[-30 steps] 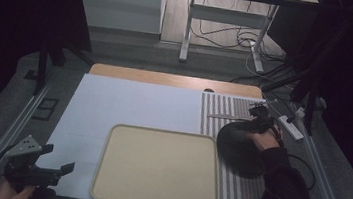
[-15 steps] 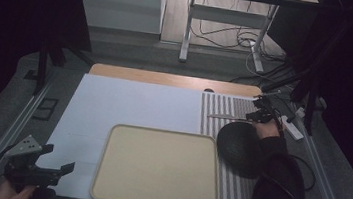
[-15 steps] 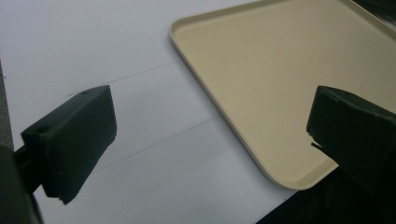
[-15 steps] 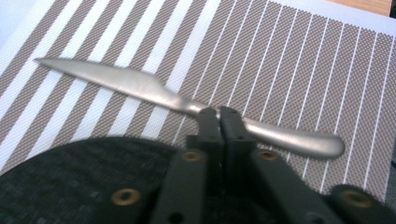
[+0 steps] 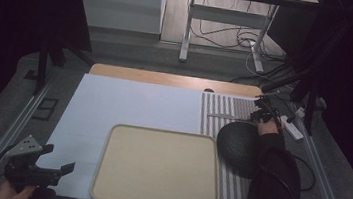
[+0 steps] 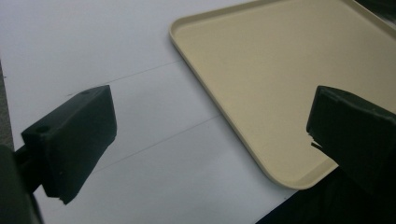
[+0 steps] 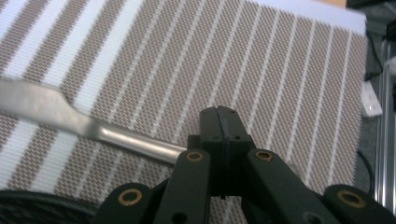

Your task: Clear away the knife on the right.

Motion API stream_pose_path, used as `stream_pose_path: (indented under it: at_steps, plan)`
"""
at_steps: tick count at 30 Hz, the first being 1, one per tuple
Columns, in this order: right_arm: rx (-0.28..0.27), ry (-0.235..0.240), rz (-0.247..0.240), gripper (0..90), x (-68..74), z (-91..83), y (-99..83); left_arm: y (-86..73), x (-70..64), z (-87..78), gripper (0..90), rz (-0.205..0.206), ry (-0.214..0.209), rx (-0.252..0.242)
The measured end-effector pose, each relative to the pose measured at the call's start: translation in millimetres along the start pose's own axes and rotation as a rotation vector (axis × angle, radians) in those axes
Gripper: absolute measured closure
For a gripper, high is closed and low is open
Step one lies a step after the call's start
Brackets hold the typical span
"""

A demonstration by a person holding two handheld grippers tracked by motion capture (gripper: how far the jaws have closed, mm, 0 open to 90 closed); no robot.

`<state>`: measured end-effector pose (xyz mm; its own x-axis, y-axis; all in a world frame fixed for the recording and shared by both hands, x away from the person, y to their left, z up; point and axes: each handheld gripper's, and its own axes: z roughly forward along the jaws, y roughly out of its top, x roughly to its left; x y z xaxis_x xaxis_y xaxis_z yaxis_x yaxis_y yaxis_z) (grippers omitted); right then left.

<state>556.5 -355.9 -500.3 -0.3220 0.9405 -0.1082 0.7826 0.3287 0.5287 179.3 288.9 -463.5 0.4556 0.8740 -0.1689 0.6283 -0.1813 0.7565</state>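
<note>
Currently, step in hand: pick-up of the table knife point(image 7: 70, 122) from the striped placemat point(image 5: 235, 114), judged as grasp made, lift not yet begun.
Right gripper point(image 7: 219, 135): jaws pressed together over the knife's handle end; handle runs in under the closed tips, blade pointing away to the left of the right gripper view.
Knife position: flat on the placemat near the table's far right corner, just beyond the dark round bowl point(image 5: 237, 145); in the high view seen as a thin pale streak point(image 5: 223, 116) beside the right gripper point(image 5: 262, 114).
Left gripper point(image 5: 38, 172): jaws wide apart, holding nothing, hovering at the near left corner of the table, close to the beige tray point(image 6: 280, 70).
Tray: bare, at the near edge of the white table top point(image 5: 134, 99), between the two grippers.
Next move, judged: straight lift to clear the mat, then carry toward the tray, keeping the blade level and passing over or around the bowl.
Risk: thin handle may pivot or slip in the grip.
</note>
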Motion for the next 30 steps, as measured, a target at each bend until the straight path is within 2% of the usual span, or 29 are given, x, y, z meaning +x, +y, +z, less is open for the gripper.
stream_pose_path:
  at_steps: [1,2,3,4,6,11,12,13,15,17,18,19,20,21,22,23,24,26,27,28,29,30]
  plan:
    - [0.022,0.006,0.002,89.9,-2.2,-0.5,-1.7,0.0,0.0,0.0,2.2,0.0,0.0,0.0]
    - [0.022,0.006,0.002,89.9,-2.2,-0.5,-1.7,0.0,-0.1,0.0,2.2,0.0,0.0,0.0]
    - [0.028,0.038,0.017,89.9,-7.0,-3.5,-5.3,0.1,-0.2,0.1,2.3,0.001,0.001,0.001]
    - [0.038,0.05,0.017,89.9,-8.9,-5.2,-6.9,0.1,-0.4,0.1,2.3,0.003,0.002,0.002]
    - [0.077,0.054,-0.011,89.9,-11.2,-9.4,-9.5,0.1,-0.7,0.1,2.3,0.005,0.003,0.001]
    - [0.157,0.099,-0.07,90.0,-14.3,-17.6,-15.1,0.4,-0.9,0.2,2.3,0.007,0.003,0.003]
    - [0.157,0.099,-0.07,90.0,-14.3,-17.6,-15.1,0.4,-0.9,0.2,2.3,0.007,0.003,0.003]
    - [0.17,0.125,-0.055,90.0,-18.2,-18.7,-16.5,0.5,-1.1,0.4,2.4,0.008,0.004,0.005]
    - [0.17,0.149,-0.023,89.9,-22.3,-19.1,-17.4,0.6,-1.4,0.6,2.3,0.01,0.005,0.006]
    - [0.167,0.136,-0.02,89.5,-23.7,-19.7,-17.5,0.6,-1.4,0.6,2.3,0.01,0.004,0.006]
    - [0.15,0.117,-0.014,84.2,-25.1,-21.4,-16.9,0.7,-1.3,0.7,2.3,0.009,0.004,0.006]
    - [0.094,0.124,0.027,70.5,-27.2,-25.2,-14.1,0.8,-1.3,0.8,2.3,0.009,0.004,0.007]
    - [0.094,0.124,0.027,70.5,-27.2,-25.2,-14.1,0.9,-1.3,1.0,2.3,0.009,0.004,0.008]
    - [0.057,0.099,0.042,51.8,-25.7,-27.8,-9.8,1.0,-1.4,1.1,2.4,0.01,0.004,0.009]
    - [0.041,0.083,0.04,42.5,-23.8,-27.5,-7.8,1.1,-1.7,1.3,2.4,0.012,0.005,0.011]
    - [0.041,0.083,0.04,42.5,-23.8,-27.5,-7.8,1.1,-1.7,1.3,2.4,0.012,0.005,0.011]
    - [0.036,0.075,0.034,34.8,-21.9,-26.8,-5.6,1.1,-1.8,1.3,2.4,0.013,0.005,0.011]
    - [0.036,0.087,0.033,26.7,-17.0,-24.1,-2.2,1.0,-1.6,1.2,2.4,0.011,0.004,0.01]
    - [0.026,0.087,0.024,12.7,-10.5,-21.3,1.7,0.9,-1.4,1.2,2.4,0.01,0.003,0.01]
    - [0.026,0.087,0.019,8.4,-7.1,-20.5,3.9,0.9,-1.3,1.1,2.4,0.009,0.003,0.009]
    - [0.026,0.087,0.019,8.4,-7.1,-20.5,3.9,0.9,-1.3,1.1,2.4,0.009,0.003,0.01]
    - [0.026,0.092,0.015,0.3,0.8,-18.0,8.3,0.9,-1.3,1.2,2.4,0.01,0.003,0.01]
